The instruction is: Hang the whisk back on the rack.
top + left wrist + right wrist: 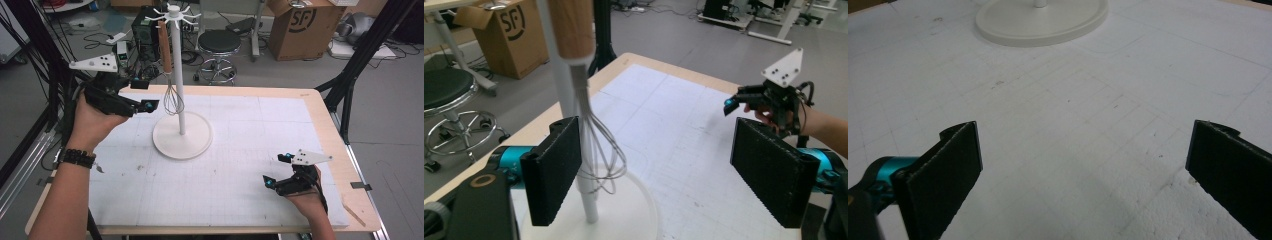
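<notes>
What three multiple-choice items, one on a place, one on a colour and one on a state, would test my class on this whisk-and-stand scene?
1. Where is the whisk?
A. Flat on the table
B. Hanging from the top of the white stand
C. On the stool

2. What colour is the whisk's handle?
A. Wood brown
B. Blue
C. Black

3. How do the jaws of the left gripper stand?
A. Clamped on the whisk's handle
B. Shut on the stand's pole
C. Open, the whisk's wires close by one pad

Answers:
1 B: in the high view the whisk dangles from a hook at the stand's top, its wires clear of the base.
2 A: the handle shows wood brown in the high view and the left gripper view.
3 C: the left gripper view shows a wide gap between the pads, nothing pressed between them.
</notes>
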Action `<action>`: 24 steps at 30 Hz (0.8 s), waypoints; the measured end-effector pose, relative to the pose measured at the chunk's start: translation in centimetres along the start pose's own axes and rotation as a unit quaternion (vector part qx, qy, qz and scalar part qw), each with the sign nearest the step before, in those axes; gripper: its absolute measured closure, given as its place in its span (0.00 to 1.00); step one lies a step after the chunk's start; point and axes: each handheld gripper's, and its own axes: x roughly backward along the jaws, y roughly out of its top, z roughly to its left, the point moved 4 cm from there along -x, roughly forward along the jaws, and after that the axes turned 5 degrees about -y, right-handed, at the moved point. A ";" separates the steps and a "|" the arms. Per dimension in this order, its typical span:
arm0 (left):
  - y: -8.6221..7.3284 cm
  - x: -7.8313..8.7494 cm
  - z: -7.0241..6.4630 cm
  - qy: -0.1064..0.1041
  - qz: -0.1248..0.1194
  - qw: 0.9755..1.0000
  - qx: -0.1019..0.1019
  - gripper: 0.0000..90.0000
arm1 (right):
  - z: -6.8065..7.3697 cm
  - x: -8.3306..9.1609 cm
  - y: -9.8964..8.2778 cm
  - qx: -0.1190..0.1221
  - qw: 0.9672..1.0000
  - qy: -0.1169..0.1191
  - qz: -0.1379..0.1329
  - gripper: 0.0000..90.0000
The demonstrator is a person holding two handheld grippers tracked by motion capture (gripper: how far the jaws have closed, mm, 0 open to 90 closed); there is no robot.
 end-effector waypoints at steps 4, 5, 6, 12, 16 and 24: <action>-1.4 -0.1 -0.4 -0.008 0.002 1.000 -0.002 0.22 | 0.0 0.0 0.0 0.001 1.000 0.000 0.000 0.00; -1.7 -0.1 -0.5 -0.008 0.001 1.000 -0.002 0.21 | 0.0 0.0 0.0 0.001 1.000 0.000 0.000 0.00; -2.1 -0.1 -0.5 -0.009 0.001 1.000 -0.001 0.20 | 0.0 0.0 0.0 0.001 1.000 0.000 0.001 0.00; -4.2 -0.2 -0.6 0.005 0.010 1.000 -0.005 0.14 | 0.0 0.0 0.0 -0.001 1.000 0.001 0.001 0.00; -5.2 -0.2 -0.7 0.003 0.008 1.000 0.001 0.13 | 0.0 0.0 0.0 -0.001 1.000 0.001 0.001 0.00; -8.0 -0.7 -1.5 -0.007 0.010 1.000 0.009 0.11 | 0.0 0.0 0.0 0.000 1.000 0.003 0.001 0.00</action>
